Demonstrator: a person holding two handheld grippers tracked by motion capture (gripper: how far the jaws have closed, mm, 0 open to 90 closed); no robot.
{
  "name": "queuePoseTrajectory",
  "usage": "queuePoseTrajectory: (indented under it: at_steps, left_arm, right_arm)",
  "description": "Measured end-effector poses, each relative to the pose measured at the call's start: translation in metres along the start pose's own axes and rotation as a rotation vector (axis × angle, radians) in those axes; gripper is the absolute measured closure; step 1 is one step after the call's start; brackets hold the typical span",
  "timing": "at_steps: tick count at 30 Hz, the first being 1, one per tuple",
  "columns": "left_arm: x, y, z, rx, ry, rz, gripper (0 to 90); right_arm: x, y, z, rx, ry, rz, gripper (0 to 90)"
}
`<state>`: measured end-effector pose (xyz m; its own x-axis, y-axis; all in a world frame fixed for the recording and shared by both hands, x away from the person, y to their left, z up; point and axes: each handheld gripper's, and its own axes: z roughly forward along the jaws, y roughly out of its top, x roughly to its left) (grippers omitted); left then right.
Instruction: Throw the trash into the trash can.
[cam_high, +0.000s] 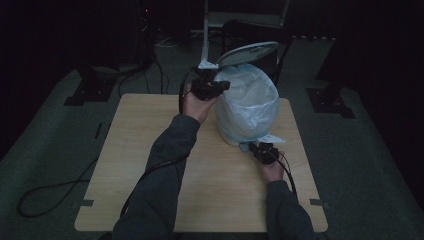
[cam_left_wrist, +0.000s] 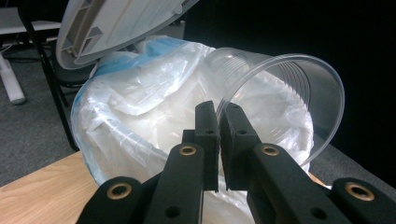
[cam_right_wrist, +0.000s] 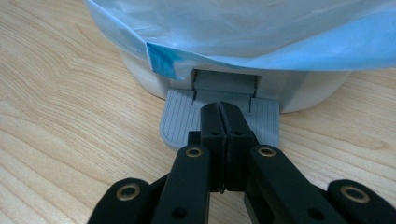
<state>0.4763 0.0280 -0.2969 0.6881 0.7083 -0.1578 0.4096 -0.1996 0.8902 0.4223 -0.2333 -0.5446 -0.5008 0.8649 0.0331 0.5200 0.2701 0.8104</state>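
A white pedal bin (cam_high: 248, 107) lined with a pale blue bag (cam_left_wrist: 140, 93) stands on the wooden table (cam_high: 150, 150), its lid (cam_high: 247, 52) raised. My left gripper (cam_high: 212, 86) is held beside the bin's open top. In the left gripper view it (cam_left_wrist: 219, 109) is shut on the rim of a clear plastic cup (cam_left_wrist: 285, 88), which lies tilted over the bag's mouth. My right gripper (cam_high: 257, 148) is low at the bin's front. Its shut jaws press on the grey foot pedal (cam_right_wrist: 182, 119), gripper (cam_right_wrist: 219, 109) empty.
The bin's lid (cam_left_wrist: 116, 23) hangs open just above the cup. A chair (cam_high: 250, 22) and stand legs sit behind the table on grey carpet. Cables (cam_high: 55, 190) trail off the table's left side. Bare tabletop lies to the left and front.
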Motion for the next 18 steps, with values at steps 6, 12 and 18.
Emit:
queuePoseTrajectory:
  at_steps: [6, 12, 18]
  left_arm:
    - [0.0, 0.0002, 0.0048, 0.007, 0.001, -0.007, 86.8]
    - [0.0018, -0.0009, 0.0069, 0.008, 0.005, -0.018, 86.8]
    - [0.0023, -0.0003, 0.0093, 0.009, 0.004, -0.025, 86.8]
  right_arm:
    - [0.0001, 0.0, 0.0, 0.0, 0.0, 0.001, 89.1]
    - [0.0002, 0.0, 0.0, 0.0, 0.0, 0.001, 89.1]
    - [0.0003, 0.0, 0.0, -0.001, -0.002, -0.002, 89.1]
